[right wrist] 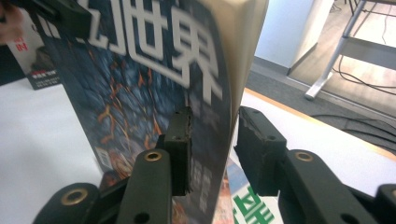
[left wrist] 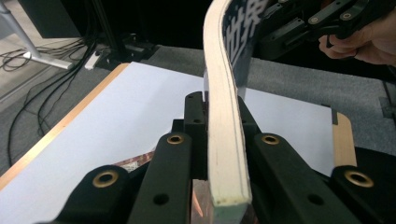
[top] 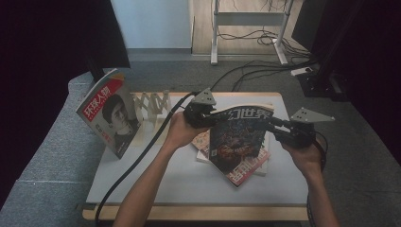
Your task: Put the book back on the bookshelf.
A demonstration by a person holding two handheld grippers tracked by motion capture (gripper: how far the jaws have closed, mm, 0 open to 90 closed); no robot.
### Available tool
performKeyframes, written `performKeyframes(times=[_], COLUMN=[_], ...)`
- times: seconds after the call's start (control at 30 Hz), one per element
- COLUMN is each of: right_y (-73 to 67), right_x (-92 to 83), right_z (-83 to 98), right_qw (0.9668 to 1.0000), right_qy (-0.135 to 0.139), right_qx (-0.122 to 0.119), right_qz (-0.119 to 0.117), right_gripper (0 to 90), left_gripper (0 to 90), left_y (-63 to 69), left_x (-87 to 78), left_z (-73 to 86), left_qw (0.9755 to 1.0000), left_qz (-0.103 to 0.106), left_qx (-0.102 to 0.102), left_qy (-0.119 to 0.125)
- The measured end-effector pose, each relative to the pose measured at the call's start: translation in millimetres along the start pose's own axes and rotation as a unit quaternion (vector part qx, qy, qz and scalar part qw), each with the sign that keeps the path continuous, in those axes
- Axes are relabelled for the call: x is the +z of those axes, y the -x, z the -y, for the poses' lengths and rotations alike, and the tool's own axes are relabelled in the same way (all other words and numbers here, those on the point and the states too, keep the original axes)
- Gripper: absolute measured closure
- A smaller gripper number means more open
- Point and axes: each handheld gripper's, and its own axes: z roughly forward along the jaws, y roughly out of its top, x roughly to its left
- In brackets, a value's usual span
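Note:
A dark-covered magazine (top: pixel 239 137) with large white title characters is held up off the white table (top: pixel 179 182), spine edge upward and slightly bowed. My left gripper (top: pixel 213 116) grips its upper left corner. In the left gripper view both jaws of that gripper (left wrist: pixel 222 105) press on the cream page edge (left wrist: pixel 224 140). My right gripper (top: pixel 265 124) is at the magazine's upper right. In the right gripper view the magazine (right wrist: pixel 140 84) stands between the jaws of this gripper (right wrist: pixel 212 121); the left pad touches the cover, and the right pad stands a little apart from the back.
A small stack of magazines (top: pixel 248 171) lies on the table under the held one. At the left another magazine (top: pixel 111 113) stands upright against a pale wooden rack (top: pixel 153 106). Cables and desk legs (top: pixel 215 33) lie on the floor beyond the table.

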Motion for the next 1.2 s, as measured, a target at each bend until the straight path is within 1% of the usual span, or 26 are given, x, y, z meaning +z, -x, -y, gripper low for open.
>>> performKeyframes(times=[0.13,0.2,0.27,0.37,0.43,0.6,0.7,0.77,0.8,0.9,1.03,1.1,1.2], right_y=[2.4,4.6,7.4,11.7,14.2,22.1,26.8,29.4,30.5,32.0,32.0,31.7,31.1], right_x=[-0.6,0.9,3.3,6.6,8.5,12.0,14.6,17.3,18.8,23.2,28.5,30.2,32.2], right_z=[9.7,16.7,24.6,37.7,46.8,69.8,84.7,95.0,100.1,114.4,130.6,138.1,149.2], right_qw=[0.9998,0.9994,0.9986,0.9965,0.9947,0.9892,0.9863,0.9836,0.9821,0.9792,0.9747,0.9732,0.9717], right_qy=[-0.009,-0.017,-0.03,-0.05,-0.062,-0.093,-0.106,-0.118,-0.126,-0.141,-0.161,-0.168,-0.174], right_qx=[0.003,0.009,0.016,0.021,0.019,0.032,0.052,0.062,0.066,0.072,0.076,0.081,0.089], right_qz=[0.018,0.028,0.041,0.064,0.08,0.109,0.115,0.121,0.123,0.127,0.135,0.135,0.132], right_gripper=[55.2,50.7,46.3,39.1,35.1,25.1,18.8,13.7,13.3,10.6,2.6,0.8,0.0], left_gripper=[81.9,81.8,81.8,81.9,81.8,81.8,81.9,81.9,81.9,81.9,81.9,81.9,81.9], left_y=[-1.5,-2.9,-3.7,-2.9,-1.1,-0.7,-1.1,-1.6,-1.8,-2.2,-2.7,-3.0,-3.5], left_x=[-3.6,-6.0,-7.5,-9.1,-9.3,-10.1,-11.1,-11.7,-11.9,-12.2,-12.8,-13.2,-13.6], left_z=[0.2,0.3,0.6,0.5,0.0,-0.2,-0.2,-0.2,-0.3,-0.5,-0.7,-0.6,-0.5], left_qw=[0.9999,0.9997,0.9997,0.9997,0.9996,0.9995,0.9994,0.9994,0.9994,0.9993,0.9992,0.9991,0.9991], left_qz=[-0.01,-0.015,-0.014,-0.011,-0.013,-0.013,-0.01,-0.009,-0.008,-0.008,-0.009,-0.009,-0.009], left_qx=[0.002,0.002,0.0,0.001,0.004,0.004,0.003,0.002,0.001,-0.003,-0.006,-0.007,-0.012], left_qy=[-0.011,-0.017,-0.02,-0.023,-0.025,-0.029,-0.031,-0.033,-0.034,-0.036,-0.039,-0.04,-0.04])
